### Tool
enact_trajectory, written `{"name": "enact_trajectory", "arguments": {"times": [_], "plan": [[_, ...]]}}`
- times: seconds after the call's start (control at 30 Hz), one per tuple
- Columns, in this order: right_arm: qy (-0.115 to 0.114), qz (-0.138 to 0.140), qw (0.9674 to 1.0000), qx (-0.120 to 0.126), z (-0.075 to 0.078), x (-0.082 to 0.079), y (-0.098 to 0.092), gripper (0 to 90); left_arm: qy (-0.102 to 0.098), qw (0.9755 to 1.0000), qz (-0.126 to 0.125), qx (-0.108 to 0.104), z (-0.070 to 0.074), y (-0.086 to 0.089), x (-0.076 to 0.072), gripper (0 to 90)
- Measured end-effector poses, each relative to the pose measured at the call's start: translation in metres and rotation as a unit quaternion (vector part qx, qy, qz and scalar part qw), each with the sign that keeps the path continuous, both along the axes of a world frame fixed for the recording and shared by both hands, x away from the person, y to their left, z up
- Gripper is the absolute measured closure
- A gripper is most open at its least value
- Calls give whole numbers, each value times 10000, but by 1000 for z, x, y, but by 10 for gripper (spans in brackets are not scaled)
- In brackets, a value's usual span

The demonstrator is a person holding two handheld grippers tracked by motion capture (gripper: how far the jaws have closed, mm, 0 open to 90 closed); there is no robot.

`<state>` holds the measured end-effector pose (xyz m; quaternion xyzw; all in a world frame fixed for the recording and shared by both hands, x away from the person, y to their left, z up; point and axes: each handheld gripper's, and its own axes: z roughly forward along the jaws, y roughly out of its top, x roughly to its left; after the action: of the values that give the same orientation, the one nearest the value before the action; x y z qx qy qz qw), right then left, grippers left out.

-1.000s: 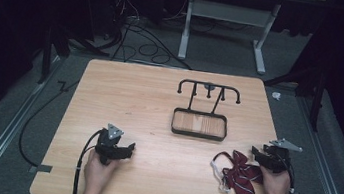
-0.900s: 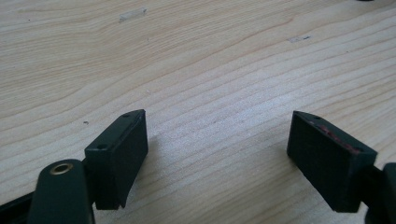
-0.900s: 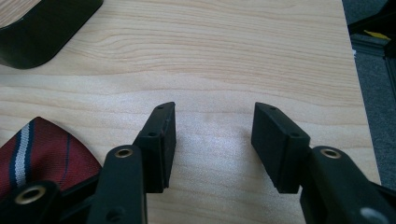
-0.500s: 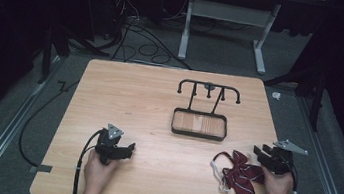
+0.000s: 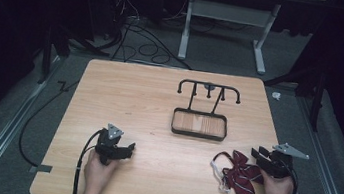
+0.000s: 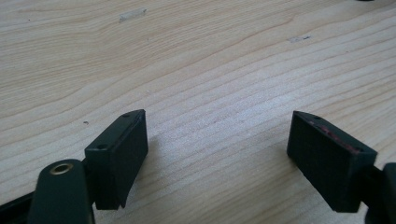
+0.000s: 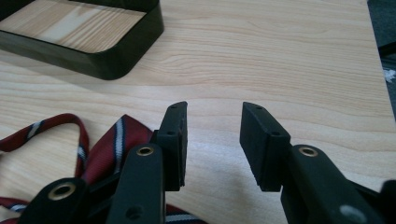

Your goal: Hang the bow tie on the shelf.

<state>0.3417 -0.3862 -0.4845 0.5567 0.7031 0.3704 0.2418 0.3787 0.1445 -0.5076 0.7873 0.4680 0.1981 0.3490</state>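
Observation:
A dark red striped bow tie [image 5: 243,173] with its strap lies at the table's front right, and its fabric [image 7: 105,149] sits just left of my right gripper's left jaw. My right gripper [image 5: 258,154] rests beside the tie's right edge. Its jaws have just been closing, and the gap [image 7: 212,112] holds nothing but bare wood. My left gripper [image 5: 129,149] lies at the front left, open wide [image 6: 217,128] over bare tabletop.
A black stand with a hooked top bar [image 5: 210,86] and a wood-floored tray base [image 5: 198,134] sits right of the table's centre; its tray corner [image 7: 112,63] is ahead-left of the right jaws. The table's right edge [image 5: 285,142] is close to the right hand.
The right gripper's jaws stand narrower than a second ago, beside the bow tie. The left hand and the tie have not moved.

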Motion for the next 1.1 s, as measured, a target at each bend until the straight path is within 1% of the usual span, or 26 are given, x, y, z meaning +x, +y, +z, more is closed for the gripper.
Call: {"name": "enact_trajectory", "arguments": {"times": [0.13, 0.2, 0.23, 0.33, 0.5, 0.6, 0.7, 0.8, 0.87, 1.0, 1.07, 1.1], "plan": [[-86, 136, 9999, 47, 4, -5, 2, 648, -6, 10000, 4, -1, 0, 0, 0, 207], [-84, 153, 9998, 89, 5, -7, 4, 653, 0, 10000, 0, 0, 0, 0, 0, 207], [-143, 255, 9996, 58, 7, -10, 6, 660, 0, 10000, 0, 0, 0, 0, 0, 207], [-122, 287, 9995, 96, 8, -12, 9, 663, -6, 10000, 4, 0, 0, 0, 0, 207], [-189, 498, 9985, 116, 11, -16, 18, 674, -6, 10000, 3, 0, 0, 0, 0, 207], [-185, 591, 9980, 132, 12, -19, 23, 679, -7, 10000, 4, -1, 0, 0, 0, 207], [-168, 709, 9973, 111, 12, -19, 27, 688, -6, 10000, 4, 0, 0, 0, 0, 207], [-119, 769, 9969, 143, 12, -19, 31, 696, -2, 10000, 1, 1, 0, 0, 0, 207], [-127, 800, 9966, 131, 12, -18, 33, 696, -6, 10000, 3, 1, 0, 0, 0, 207], [-126, 944, 9954, 119, 13, -16, 41, 699, -1, 10000, 0, 2, 0, 0, 0, 207], [-102, 956, 9953, 112, 13, -16, 43, 700, -7, 10000, 5, -1, 0, 0, 0, 207], [-101, 1021, 9947, 100, 14, -14, 46, 703, -7, 10000, 4, 1, 0, 0, 0, 207]]}}
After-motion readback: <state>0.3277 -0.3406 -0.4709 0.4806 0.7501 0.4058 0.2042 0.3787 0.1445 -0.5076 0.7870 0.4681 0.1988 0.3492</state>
